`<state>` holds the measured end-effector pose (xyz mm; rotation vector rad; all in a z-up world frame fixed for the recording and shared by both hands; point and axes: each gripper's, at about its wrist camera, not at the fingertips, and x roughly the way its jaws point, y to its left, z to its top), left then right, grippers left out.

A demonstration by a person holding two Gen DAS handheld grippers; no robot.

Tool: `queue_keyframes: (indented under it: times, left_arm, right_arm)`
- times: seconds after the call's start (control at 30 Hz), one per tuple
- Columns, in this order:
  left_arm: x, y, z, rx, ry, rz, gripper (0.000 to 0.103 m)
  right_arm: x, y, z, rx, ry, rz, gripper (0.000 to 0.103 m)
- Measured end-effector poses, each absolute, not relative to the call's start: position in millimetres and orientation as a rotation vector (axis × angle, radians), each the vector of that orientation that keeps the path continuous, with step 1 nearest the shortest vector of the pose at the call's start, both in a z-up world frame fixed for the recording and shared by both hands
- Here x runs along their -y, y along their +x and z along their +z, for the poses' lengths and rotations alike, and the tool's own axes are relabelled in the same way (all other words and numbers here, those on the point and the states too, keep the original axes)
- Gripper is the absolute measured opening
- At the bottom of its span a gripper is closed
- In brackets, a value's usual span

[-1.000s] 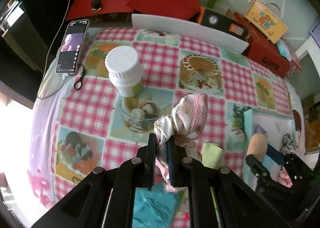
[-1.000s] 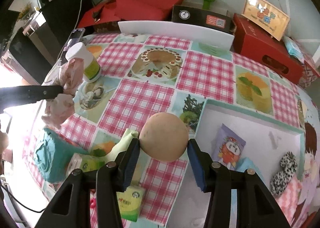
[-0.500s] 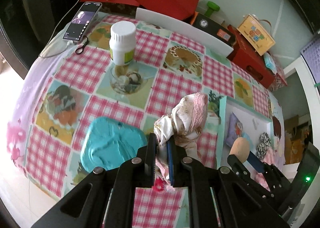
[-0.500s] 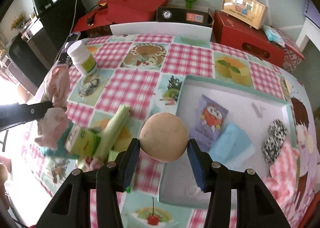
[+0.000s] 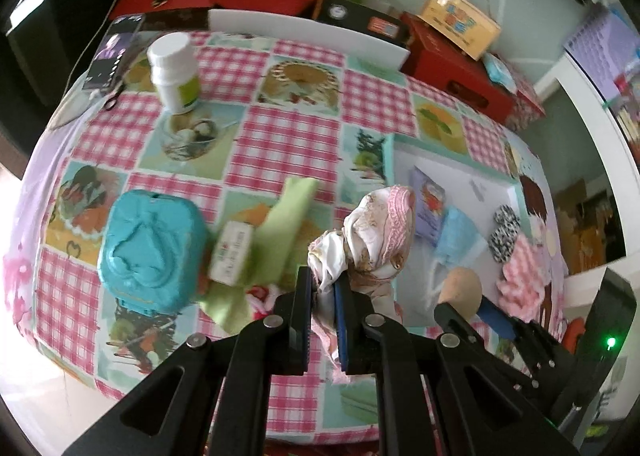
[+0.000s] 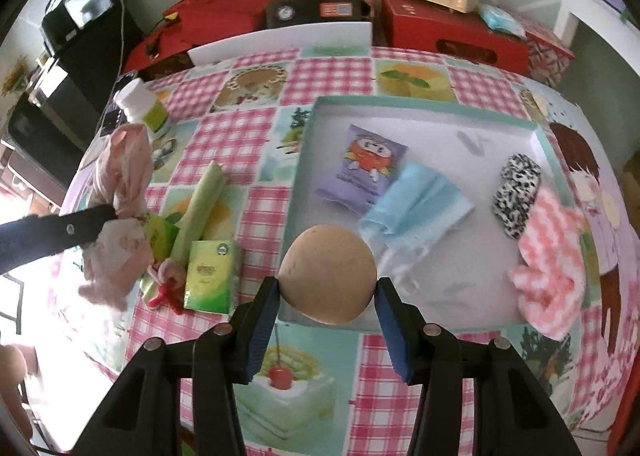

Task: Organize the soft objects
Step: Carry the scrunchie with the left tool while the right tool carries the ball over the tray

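Tray (image 6: 420,106) as landmark: white-floored, teal-rimmed, already holding purple snack packet (image 6: 362,168), blue face mask (image 6: 420,204), leopard-print scrunchie (image 6: 516,196) and pink wavy cloth (image 6: 548,268), so evidently the collecting place for soft things

Right gripper (image 6: 326,298) clamped at medium width on tan sponge ball (image 6: 328,274), blue pads pressing its two sides, ball hanging over the tray's near rim at its left corner; held from the sides and raised, probably to clear the rim before being set on the bare floor near the mask. Gripper aimed forward and downward across the tray, fingers level, one each side of the ball

Left gripper (image 5: 322,288) pinched narrow on bunched pink-and-white floral cloth (image 5: 372,228), fabric puffing up above the fingers and trailing below them; gripped at its waist, likely to keep the loose ends gathered. Seen from the right wrist, cloth (image 6: 120,184) carried left of the tray, above the clutter outside it, not yet over the rim. Left gripper tilted downward, pointing toward the tray's left edge

Left of the tray on the checked tablecloth (image 6: 332,72): teal wet-wipes pack (image 5: 150,244), green tissue packet (image 6: 210,276), pale green cloth (image 5: 288,224), small red-and-white item (image 6: 164,288), type unclear; farther back, white pill bottle (image 5: 174,72), hard and likely no part of the sorting
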<state>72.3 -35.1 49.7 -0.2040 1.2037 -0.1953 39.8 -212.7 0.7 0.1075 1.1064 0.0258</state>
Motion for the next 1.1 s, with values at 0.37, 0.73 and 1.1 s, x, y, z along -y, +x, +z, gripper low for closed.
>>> queue_keyframes:
  times: [0.37, 0.73, 1.1]
  left_arm:
    - [78.3, 65.4, 48.3, -1.22, -0.127, -0.265, 0.01]
    - [122.9, 71.7, 36.5, -1.235, -0.075, -0.327, 0.01]
    - [152.7, 87.4, 7.4, -1.274, -0.032, -0.347, 0.01]
  right_arm:
    - [269.2, 28.0, 0.8, -1.079, 0.18, -0.091, 0.052]
    - [315.4, 18.7, -11.3, -1.08, 0.238, -0.194, 0.052]
    - [328.1, 20.9, -16.9, -1.077, 0.252, -0.215, 0.052]
